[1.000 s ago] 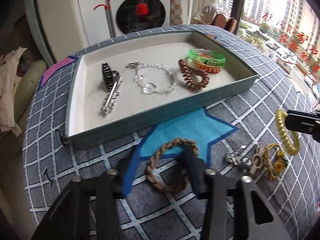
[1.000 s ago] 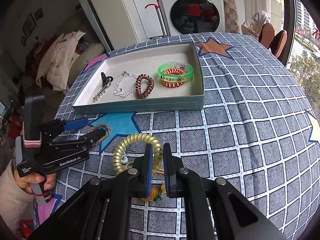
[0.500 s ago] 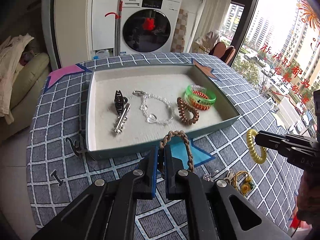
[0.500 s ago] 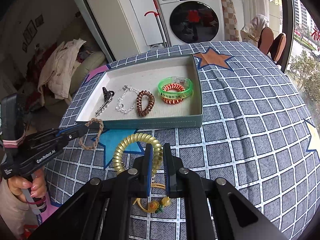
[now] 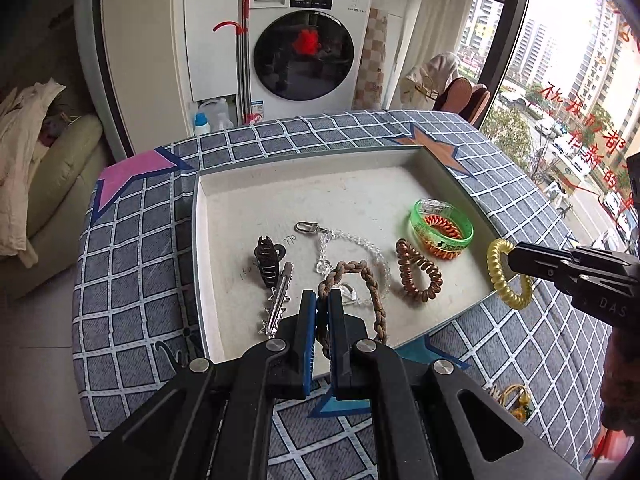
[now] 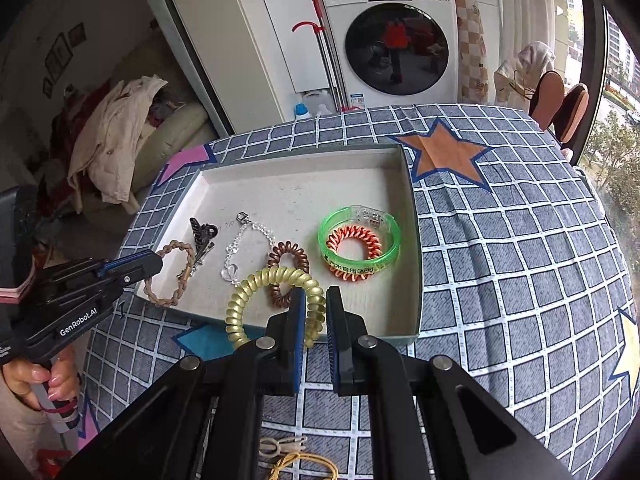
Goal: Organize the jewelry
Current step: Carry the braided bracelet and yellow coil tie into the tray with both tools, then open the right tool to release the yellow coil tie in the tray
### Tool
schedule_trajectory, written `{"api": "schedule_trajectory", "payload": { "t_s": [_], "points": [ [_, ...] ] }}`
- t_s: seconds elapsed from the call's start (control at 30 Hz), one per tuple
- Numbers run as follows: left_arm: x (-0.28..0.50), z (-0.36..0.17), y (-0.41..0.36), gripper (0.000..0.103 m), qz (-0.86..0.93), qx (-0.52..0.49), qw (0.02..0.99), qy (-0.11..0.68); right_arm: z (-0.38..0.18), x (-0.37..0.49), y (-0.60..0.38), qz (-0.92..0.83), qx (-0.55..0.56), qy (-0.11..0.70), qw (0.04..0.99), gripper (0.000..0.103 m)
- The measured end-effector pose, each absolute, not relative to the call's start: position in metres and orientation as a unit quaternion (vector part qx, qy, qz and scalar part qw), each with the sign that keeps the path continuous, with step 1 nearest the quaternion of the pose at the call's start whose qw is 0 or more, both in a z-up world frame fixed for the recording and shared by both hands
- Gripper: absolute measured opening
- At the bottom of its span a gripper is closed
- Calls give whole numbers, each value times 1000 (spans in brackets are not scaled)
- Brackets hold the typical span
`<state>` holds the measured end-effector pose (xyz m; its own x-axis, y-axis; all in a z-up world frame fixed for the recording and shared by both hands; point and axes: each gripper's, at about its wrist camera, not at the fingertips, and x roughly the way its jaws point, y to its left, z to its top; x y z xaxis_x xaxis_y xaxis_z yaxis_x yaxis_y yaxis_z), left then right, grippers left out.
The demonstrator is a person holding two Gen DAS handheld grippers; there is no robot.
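Both grippers are hanging over the near edge of the tray (image 6: pixel 412 240), each carrying one loose piece toward the items already laid out on its pale floor: black clip (image 5: pixel 267 261), clear bead chain (image 5: pixel 352 248), brown coil tie (image 5: pixel 418 272), green bangle (image 6: pixel 360 240) ringing an orange coil (image 6: pixel 352 246). Left gripper (image 5: pixel 322 312) is pinching the braided bracelet (image 5: pixel 360 296) by its near side, fingers nearly closed with only the cord's thickness between them, so the loop is dangling forward, apparently above the chain. Right gripper (image 6: pixel 312 320) is gripping the yellow coil tie (image 6: pixel 272 300) at its right side, fingers parted a little wider around the thicker coil; the loop is hanging leftward over the tray's front wall. Holding each by one edge is probably meant to let it drop flat. More pieces are waiting on the checked counter (image 6: pixel 520 280) below, partly hidden.
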<state>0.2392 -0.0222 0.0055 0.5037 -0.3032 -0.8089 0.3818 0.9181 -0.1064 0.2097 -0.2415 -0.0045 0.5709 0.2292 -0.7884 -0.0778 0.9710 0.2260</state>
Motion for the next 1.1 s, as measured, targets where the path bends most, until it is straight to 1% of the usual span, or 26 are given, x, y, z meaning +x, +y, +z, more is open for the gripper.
{"api": "schedule_trajectory", "payload": {
  "t_s": [0.23, 0.37, 0.63, 0.97, 1.03, 1.1],
  "points": [
    [260, -17, -37, 25, -203, 66, 849, 484, -39, 244, -246, 73, 105, 504, 854, 11],
    [268, -30, -41, 25, -189, 65, 847, 493, -55, 256, -247, 64, 109, 517, 846, 11],
    [275, -45, -39, 25, -143, 69, 864, 479, -62, 275, -247, 38, 103, 497, 861, 11],
    [273, -44, -39, 25, -116, 82, 878, 457, -68, 282, -241, 32, 83, 489, 868, 12],
    [269, -41, -38, 25, -116, 84, 881, 451, -68, 282, -241, 35, 87, 489, 867, 12],
    [266, -38, -38, 25, -117, 85, 884, 445, -67, 280, -243, 38, 92, 487, 867, 15]
  ]
}}
